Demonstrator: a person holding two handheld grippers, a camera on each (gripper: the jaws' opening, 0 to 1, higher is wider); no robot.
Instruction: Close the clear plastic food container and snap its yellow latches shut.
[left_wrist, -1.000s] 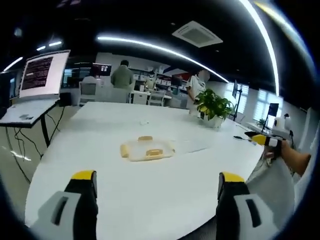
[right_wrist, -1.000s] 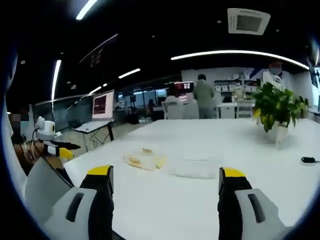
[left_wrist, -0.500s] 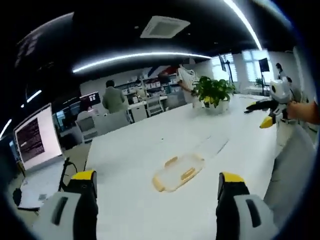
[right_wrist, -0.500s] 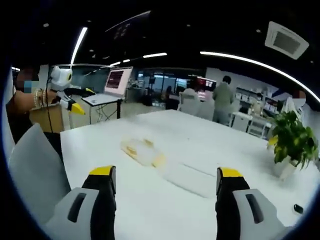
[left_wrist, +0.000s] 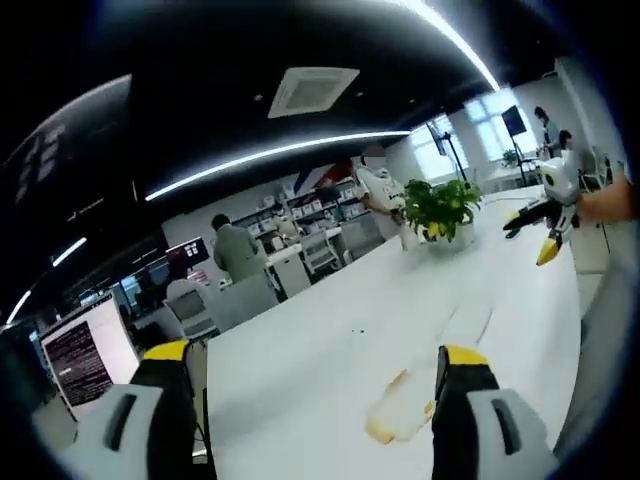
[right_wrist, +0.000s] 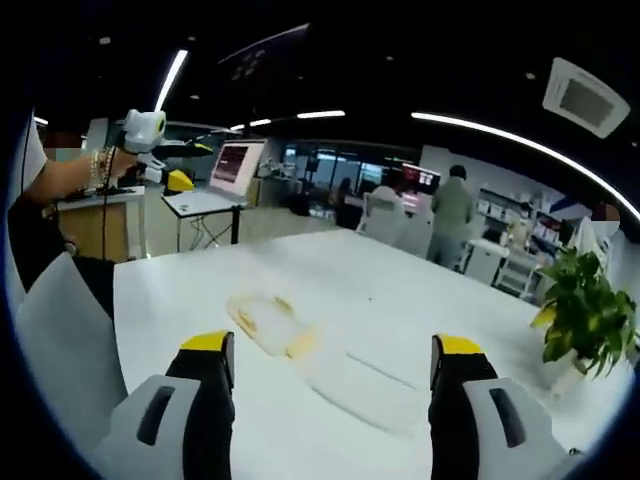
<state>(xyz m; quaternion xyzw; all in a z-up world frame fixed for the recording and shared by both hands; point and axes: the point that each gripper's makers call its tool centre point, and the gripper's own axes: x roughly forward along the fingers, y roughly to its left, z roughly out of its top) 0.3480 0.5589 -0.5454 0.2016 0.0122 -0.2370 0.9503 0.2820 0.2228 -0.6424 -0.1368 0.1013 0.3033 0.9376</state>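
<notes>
The clear plastic container part with yellow latches (left_wrist: 398, 417) lies on the white table (left_wrist: 300, 370), low in the left gripper view beside my right jaw. A second clear flat piece (left_wrist: 470, 325) lies just beyond it. My left gripper (left_wrist: 315, 352) is open, held well above the table with nothing between its jaws. In the right gripper view the latched piece (right_wrist: 265, 320) lies left of centre with the clear piece (right_wrist: 360, 385) to its right. My right gripper (right_wrist: 331, 344) is open and empty, also above the table. The left gripper (right_wrist: 160, 150) shows raised at upper left, and the right gripper (left_wrist: 545, 215) at upper right.
A potted plant (left_wrist: 440, 208) stands at the table's far side (right_wrist: 585, 315). A lit monitor (right_wrist: 235, 165) sits on a side desk off the table's end. Two people stand among desks and chairs (left_wrist: 235, 255) behind the table.
Both hands have lifted their grippers higher and tilted the views upward, so the container sits lower in the left gripper view. The container pieces have not moved on the table.
</notes>
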